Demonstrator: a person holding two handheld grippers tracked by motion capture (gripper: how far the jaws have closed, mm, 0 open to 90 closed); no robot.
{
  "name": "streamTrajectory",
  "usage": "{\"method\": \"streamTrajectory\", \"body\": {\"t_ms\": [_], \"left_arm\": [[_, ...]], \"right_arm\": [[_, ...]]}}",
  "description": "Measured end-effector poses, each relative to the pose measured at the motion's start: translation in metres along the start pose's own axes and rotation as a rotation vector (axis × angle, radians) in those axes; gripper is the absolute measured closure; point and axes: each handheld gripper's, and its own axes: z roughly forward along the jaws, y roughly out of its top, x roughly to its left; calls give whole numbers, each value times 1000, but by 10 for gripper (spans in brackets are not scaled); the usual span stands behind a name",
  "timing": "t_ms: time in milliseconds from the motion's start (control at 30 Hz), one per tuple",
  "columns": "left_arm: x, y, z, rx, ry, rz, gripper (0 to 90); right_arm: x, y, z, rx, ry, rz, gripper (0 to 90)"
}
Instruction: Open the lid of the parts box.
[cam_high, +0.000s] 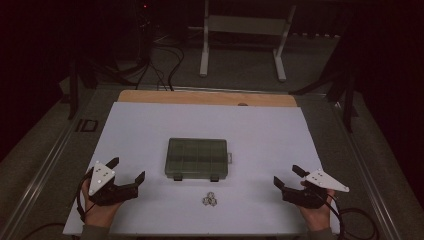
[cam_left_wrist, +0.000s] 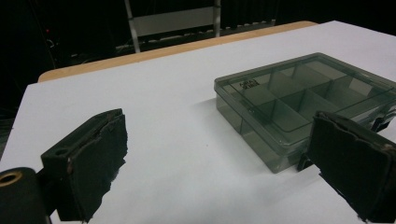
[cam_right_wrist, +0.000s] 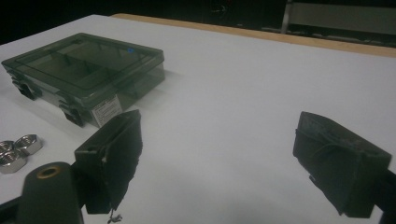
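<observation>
Item: one smoke-tinted compartment box (cam_high: 197, 158), lid shut, lying flat at the middle of the white table (cam_high: 150, 125), long axis running side to side across my front, latches on the edge facing me. Item: three steel nuts (cam_high: 210, 199), clustered and touching, just on my side of the box and apart from it. My left tongs (cam_high: 129, 170) sit at the near left, spread wide, holding nothing; my right tongs (cam_high: 287, 176) sit at the near right, likewise spread and empty. Both point inward and forward at the box. The nuts lie between the two, a little nearer my right tongs, so I judge that hand the likelier for them.
</observation>
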Motion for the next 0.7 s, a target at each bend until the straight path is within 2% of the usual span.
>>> {"method": "streamTrajectory", "body": {"t_ms": [433,600,700], "left_arm": [[2,0,-2,-6,-6,-17,58],[1,1,-2,-14,-8,-37,57],[-2,2,-1,-6,-20,-33,57]], "right_arm": [[1,1,0,-1,-5,-7,153],[2,0,-1,7,-10,-8,153],[3,2,0,1,-18,8,153]]}}
